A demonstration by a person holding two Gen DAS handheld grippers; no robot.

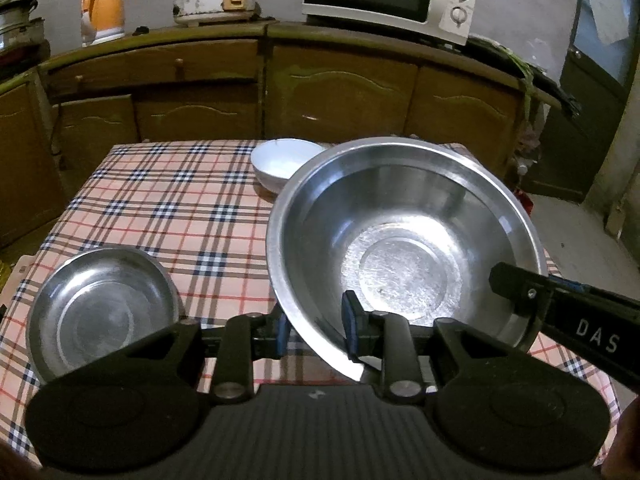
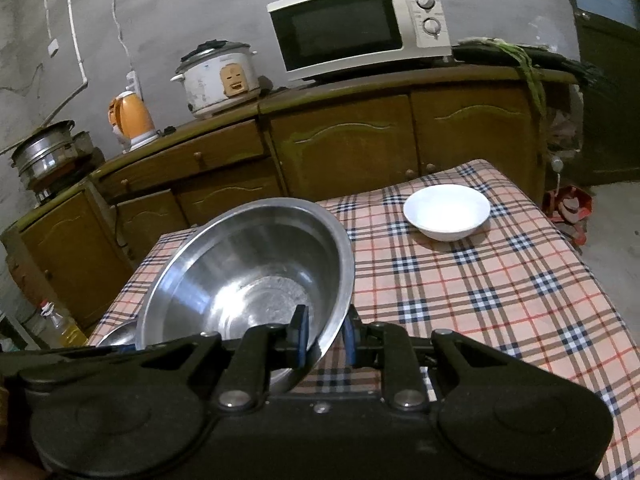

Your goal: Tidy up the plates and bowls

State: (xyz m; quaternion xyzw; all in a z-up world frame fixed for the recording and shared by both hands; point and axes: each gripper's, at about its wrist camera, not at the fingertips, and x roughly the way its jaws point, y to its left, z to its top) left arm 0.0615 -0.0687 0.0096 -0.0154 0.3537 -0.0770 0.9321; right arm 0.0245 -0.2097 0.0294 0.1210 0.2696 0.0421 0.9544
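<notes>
A table under a plaid cloth (image 1: 160, 200) carries everything. Biggest on it is the large steel bowl (image 1: 404, 232) at the near right, tilted — both grippers clamp its rim. The left gripper (image 1: 316, 330) pinches the near-left rim, one pad inside, one outside; the right gripper (image 2: 326, 334) grips the near-right rim the same way. A smaller steel dish (image 1: 100, 312) sits at the near left, apart from the bowl. A white bowl (image 2: 446, 212) stands at the far side — upright, untouched.

Each hand-held gripper (image 1: 316, 330) is matte black with blue finger pads (image 2: 303, 334); silver pivot bolts; white "DAS" lettering.
</notes>
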